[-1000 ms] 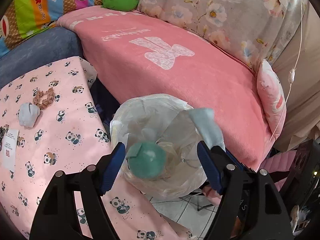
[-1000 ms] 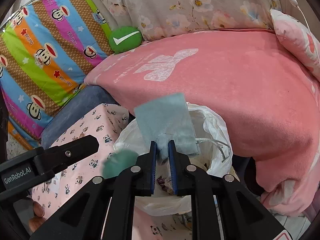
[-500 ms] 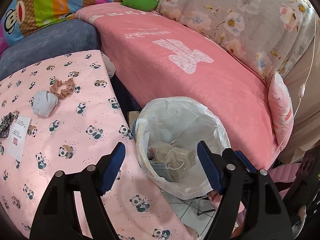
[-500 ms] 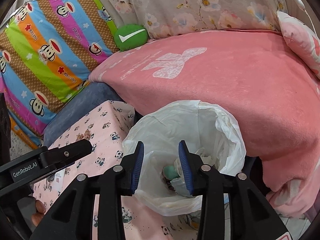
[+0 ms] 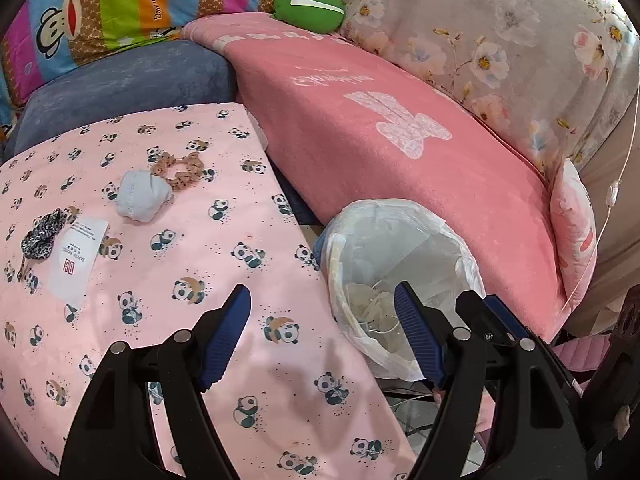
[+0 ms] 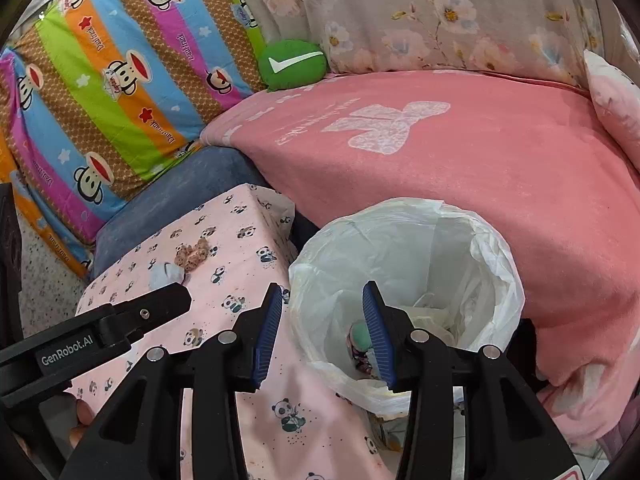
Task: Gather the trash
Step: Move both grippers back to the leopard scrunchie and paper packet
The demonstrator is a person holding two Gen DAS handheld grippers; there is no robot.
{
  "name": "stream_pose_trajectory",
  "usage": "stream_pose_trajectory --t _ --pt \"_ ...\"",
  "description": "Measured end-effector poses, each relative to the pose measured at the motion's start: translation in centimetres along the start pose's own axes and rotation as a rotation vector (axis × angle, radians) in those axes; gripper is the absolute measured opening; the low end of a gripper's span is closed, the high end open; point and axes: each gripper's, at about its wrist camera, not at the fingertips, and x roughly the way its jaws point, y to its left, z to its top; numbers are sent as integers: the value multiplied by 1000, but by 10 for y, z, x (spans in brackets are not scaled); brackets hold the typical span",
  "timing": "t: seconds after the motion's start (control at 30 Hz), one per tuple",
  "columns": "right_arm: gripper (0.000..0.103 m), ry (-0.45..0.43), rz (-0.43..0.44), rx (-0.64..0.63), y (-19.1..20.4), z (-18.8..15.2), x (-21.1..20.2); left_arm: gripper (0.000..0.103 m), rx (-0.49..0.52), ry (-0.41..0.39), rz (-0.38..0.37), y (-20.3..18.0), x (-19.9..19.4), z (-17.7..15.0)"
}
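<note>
Panda cloth table [image 5: 168, 264] beside pink sofa [image 5: 400, 152]. Lined bin [image 6: 404, 240] between them, green ball [image 6: 360, 336] inside. Blue wad [image 5: 140, 198] on table near scrunchie [image 5: 178, 168]. Left gripper [image 5: 322, 336] and right gripper [image 6: 320, 330] both spread wide, empty.

A home living room: a sofa [image 6: 460, 168] under a pink blanket [image 5: 400, 152], cartoon-print pillows [image 6: 100, 92], a panda-print table [image 5: 160, 280].

On the desk [image 5: 168, 280] a crumpled wad [image 5: 140, 196] touches a scrunchie [image 5: 180, 168] behind it, a card [image 5: 76, 256] lies to their left, and the lined bin [image 5: 400, 216] stands right of the desk, before the sofa [image 5: 400, 128].
</note>
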Motion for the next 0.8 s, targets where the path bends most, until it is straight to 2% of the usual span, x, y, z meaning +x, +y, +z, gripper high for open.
stream_pose_trajectory --t 0.2,0.7,0.8 --pt "47 10 16 -55 29 -5 0 70 -32 -15 35 29 -12 -6" --pt "47 47 59 -184 103 -20 9 70 -146 -51 111 104 -38 -17" --pt "51 53 66 -203 116 -23 12 70 -172 -55 124 120 -43 -19"
